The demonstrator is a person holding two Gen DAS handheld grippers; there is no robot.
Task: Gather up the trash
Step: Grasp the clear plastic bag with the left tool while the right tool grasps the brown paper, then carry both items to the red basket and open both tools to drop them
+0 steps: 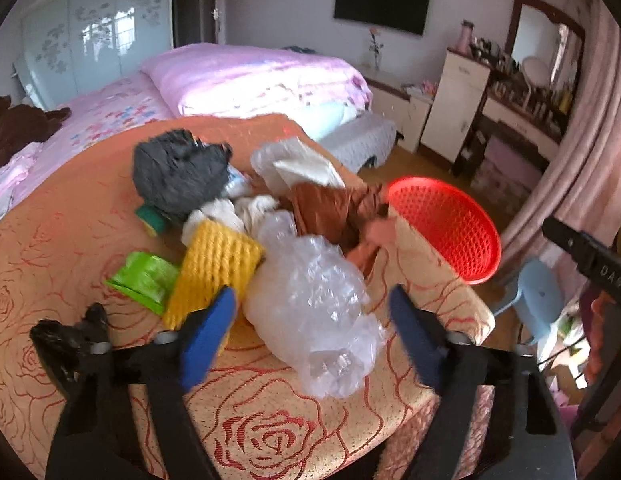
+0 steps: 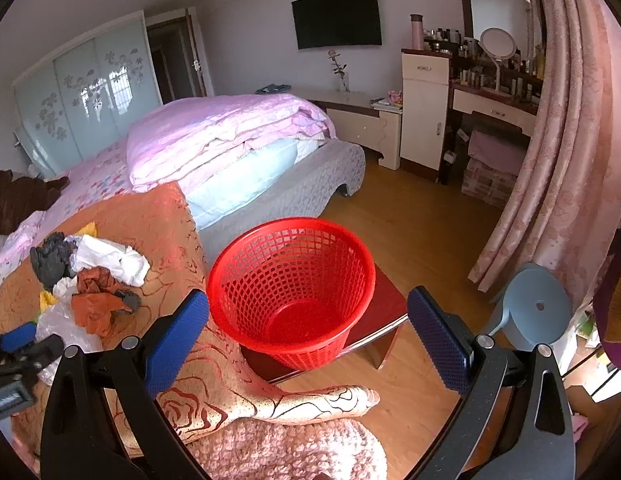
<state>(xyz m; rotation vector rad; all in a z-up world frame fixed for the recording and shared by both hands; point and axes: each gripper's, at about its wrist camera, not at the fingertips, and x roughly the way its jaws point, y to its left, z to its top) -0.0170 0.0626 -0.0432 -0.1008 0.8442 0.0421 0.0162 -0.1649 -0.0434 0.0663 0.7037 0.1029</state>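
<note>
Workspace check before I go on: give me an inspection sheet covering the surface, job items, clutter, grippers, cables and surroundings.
Surface: rose-patterned cover on the bed end, sound.
Job's things: clear plastic bag, yellow foam net, green wrapper, dark grey wad, brown cloth and white bag lie piled together; red basket stands empty on a low red stool.
Clutter: nothing seen beyond the pile.
Grippers: left gripper straddles the clear plastic bag, pads not pressing; right gripper open, facing the basket.
Cables: nothing seen.
Surroundings: pink quilt, blue stool, curtain, dressing table.
</note>
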